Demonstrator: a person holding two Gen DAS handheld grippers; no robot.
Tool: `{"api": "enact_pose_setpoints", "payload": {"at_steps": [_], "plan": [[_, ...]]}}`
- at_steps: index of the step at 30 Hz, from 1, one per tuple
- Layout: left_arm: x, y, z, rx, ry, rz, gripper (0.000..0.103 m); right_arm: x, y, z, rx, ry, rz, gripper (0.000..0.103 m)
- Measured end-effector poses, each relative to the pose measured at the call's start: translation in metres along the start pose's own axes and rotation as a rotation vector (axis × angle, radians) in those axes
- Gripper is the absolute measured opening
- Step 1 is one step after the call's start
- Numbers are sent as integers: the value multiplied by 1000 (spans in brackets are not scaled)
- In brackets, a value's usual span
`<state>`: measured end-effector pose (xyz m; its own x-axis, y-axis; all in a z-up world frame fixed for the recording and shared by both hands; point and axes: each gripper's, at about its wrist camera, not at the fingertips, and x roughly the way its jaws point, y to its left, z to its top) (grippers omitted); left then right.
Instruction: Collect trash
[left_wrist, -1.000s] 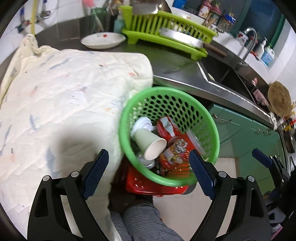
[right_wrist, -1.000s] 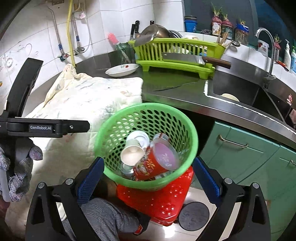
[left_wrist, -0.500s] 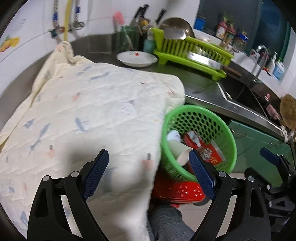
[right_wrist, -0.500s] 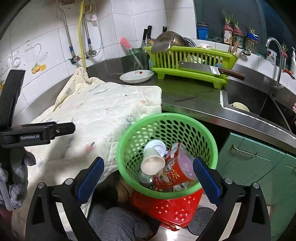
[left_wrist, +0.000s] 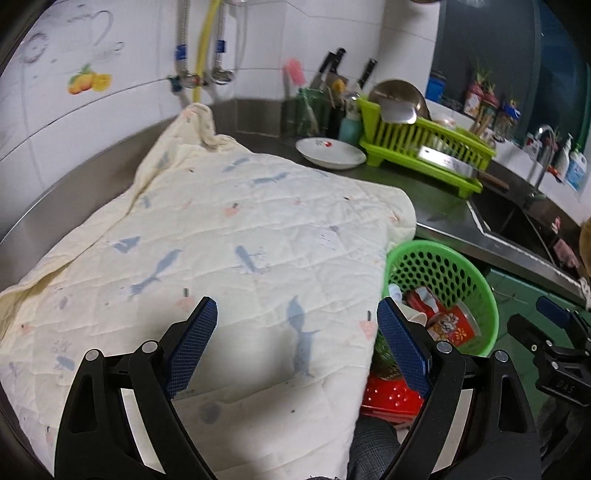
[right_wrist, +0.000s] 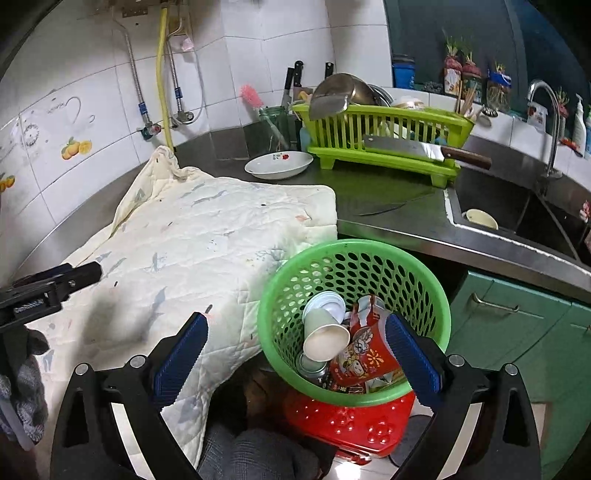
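- Trash: one paper cup (right_wrist: 325, 336) and one red snack wrapper (right_wrist: 365, 354) in one green basket (right_wrist: 354, 258).
- Basket lies between the spread fingers of right claw (right_wrist: 295, 354).
- Left claw (left_wrist: 297, 347), also spread and empty, has basket at its right.

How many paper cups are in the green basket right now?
1 for sure: a paper cup lying on its side, mouth toward the camera, left in the green basket, beside red wrappers. More may be buried underneath.
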<state>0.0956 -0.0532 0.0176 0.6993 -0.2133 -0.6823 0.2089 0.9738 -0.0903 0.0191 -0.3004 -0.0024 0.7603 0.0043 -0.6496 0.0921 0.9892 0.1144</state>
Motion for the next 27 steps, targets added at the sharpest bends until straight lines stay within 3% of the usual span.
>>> {"api": "enact_pose_setpoints", "payload": {"at_steps": [9, 17, 21, 27], "plan": [[-41, 15, -10, -10, -144, 112, 98, -14, 24, 0, -24, -52, -9, 94], [-58, 30, -18, -67, -162, 111, 98, -23, 39, -5, -42, -76, -14, 94], [-61, 31, -22, -64, -162, 168, 98, -27, 40, -7, -39, -85, -11, 94], [-63, 30, -28, -72, -162, 145, 98, -33, 42, -10, -40, -93, -6, 94]]}}
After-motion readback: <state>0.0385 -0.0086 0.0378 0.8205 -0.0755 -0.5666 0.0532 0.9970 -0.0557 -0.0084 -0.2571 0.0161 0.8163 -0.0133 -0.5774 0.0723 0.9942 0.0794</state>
